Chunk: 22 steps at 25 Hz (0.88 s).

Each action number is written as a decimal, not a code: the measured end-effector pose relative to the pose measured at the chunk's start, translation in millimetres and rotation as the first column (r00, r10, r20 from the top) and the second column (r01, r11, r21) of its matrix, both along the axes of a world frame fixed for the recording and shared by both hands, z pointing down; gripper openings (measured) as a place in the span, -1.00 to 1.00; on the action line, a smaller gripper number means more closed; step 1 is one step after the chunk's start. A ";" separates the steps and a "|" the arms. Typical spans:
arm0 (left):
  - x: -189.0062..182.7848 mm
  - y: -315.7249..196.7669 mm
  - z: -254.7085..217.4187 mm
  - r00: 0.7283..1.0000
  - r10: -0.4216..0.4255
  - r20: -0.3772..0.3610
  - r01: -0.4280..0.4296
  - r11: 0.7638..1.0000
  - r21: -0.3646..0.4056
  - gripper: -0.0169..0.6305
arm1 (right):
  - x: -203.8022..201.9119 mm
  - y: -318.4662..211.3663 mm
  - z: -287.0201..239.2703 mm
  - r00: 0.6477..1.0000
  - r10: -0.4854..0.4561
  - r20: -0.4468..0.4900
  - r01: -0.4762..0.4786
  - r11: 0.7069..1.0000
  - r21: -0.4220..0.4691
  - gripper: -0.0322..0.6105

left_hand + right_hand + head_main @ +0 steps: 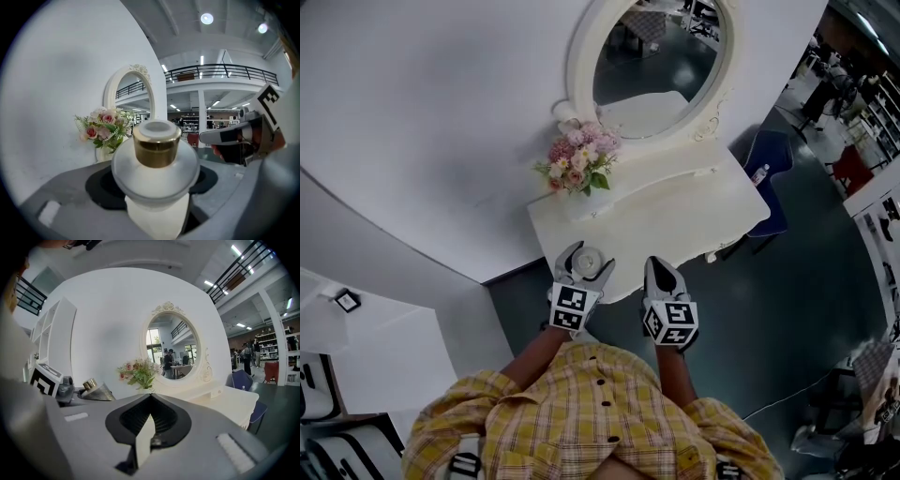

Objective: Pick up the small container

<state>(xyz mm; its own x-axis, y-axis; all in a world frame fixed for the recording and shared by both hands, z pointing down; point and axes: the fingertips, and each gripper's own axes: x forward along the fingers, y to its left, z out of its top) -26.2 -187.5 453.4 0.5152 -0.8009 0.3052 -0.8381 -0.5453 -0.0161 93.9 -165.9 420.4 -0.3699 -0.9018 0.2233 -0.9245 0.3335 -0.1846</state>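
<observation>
Small container (157, 164), white with a gold cap, fills the frame's centre, grasped by the left tongs (587, 261) above the bench's (694, 220) lower edge. Right tongs (149, 404) are clenched, empty. Grasp looks made; next comes a steady lift.

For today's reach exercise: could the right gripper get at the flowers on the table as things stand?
Probably yes. The right gripper, jaws shut and empty, hangs at the near edge of the table; only bare tabletop lies between gripper and flowers at the back left.
</observation>
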 end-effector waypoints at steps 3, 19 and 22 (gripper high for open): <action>0.1 2.0 -3.2 1.000 -0.003 -0.015 0.003 1.000 0.009 0.13 | 2.8 1.2 -2.0 1.000 0.006 -0.001 -0.006 1.000 0.006 -0.90; -4.3 8.3 -17.6 0.998 -0.015 -0.063 0.017 0.999 0.043 0.13 | 12.9 11.7 2.1 1.000 0.020 -0.007 -0.020 1.000 0.009 -0.90; -2.6 8.6 -22.1 0.996 -0.016 -0.091 0.021 0.999 0.046 0.13 | 12.5 13.2 1.5 1.000 0.015 -0.003 -0.015 1.000 0.019 -0.90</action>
